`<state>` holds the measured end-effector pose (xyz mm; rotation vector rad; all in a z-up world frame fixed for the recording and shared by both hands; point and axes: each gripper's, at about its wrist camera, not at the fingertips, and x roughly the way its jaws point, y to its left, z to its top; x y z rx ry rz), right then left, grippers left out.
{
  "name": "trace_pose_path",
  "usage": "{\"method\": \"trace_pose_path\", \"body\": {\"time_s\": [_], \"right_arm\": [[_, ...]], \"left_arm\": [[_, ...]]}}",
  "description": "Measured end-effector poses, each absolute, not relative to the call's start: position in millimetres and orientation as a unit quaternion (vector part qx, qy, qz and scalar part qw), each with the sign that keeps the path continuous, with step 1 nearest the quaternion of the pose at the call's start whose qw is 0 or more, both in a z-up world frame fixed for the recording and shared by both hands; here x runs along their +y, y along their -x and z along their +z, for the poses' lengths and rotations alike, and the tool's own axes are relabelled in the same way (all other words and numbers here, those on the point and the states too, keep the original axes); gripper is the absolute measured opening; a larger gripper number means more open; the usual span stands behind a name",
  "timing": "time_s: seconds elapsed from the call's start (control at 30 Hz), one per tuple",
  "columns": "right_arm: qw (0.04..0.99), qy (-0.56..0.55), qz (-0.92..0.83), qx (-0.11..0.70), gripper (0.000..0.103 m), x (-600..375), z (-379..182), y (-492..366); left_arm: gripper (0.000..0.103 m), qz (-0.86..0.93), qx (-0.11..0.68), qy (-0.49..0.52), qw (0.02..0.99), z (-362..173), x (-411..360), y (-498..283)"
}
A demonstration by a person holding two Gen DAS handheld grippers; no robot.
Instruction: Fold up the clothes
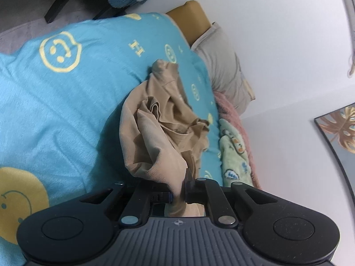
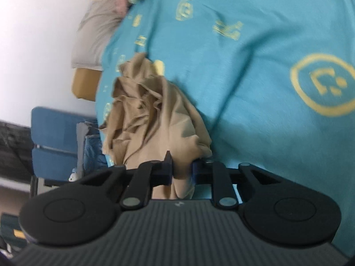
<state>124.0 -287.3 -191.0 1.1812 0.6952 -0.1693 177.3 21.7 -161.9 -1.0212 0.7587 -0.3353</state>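
A crumpled tan garment point(image 1: 159, 128) hangs over a bed covered by a blue blanket point(image 1: 55, 102) with yellow smiley prints. My left gripper point(image 1: 178, 194) is shut on one edge of the garment, and the cloth bunches up just beyond the fingers. In the right wrist view the same tan garment point(image 2: 153, 119) is bunched and blurred by motion. My right gripper point(image 2: 182, 169) is shut on another part of it, above the blue blanket point(image 2: 255, 77).
A grey pillow point(image 1: 224, 66) and a tan headboard point(image 1: 190, 20) lie at the bed's far end by a white wall. A pink and green blanket point(image 1: 235, 146) lies along the wall side. A blue chair point(image 2: 53, 139) stands beside the bed.
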Motion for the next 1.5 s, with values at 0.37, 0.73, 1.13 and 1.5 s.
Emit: {"method": "trace_pose_path", "body": {"time_s": [0.37,0.73,1.13,1.5], "right_arm": [[0.824,-0.521,-0.012,0.222,0.012,-290.1,-119.6,-75.7],[0.852,-0.466,0.016,0.239,0.012,-263.8,-76.1,59.6],[0.834,-0.476,-0.031,0.277,0.012,-270.8,-86.9,-69.9],[0.813,-0.467,-0.036,0.346,0.014,-287.0,-154.8,-196.2]], "left_arm": [[0.007,-0.197,0.294,0.464,0.812,-95.3,35.6,-114.5],[0.007,-0.171,0.346,0.493,0.78,-49.0,73.3,29.9],[0.007,-0.085,0.392,0.403,0.823,-40.4,37.3,-110.3],[0.008,-0.05,0.409,0.352,0.84,-94.8,19.7,-224.0]]}}
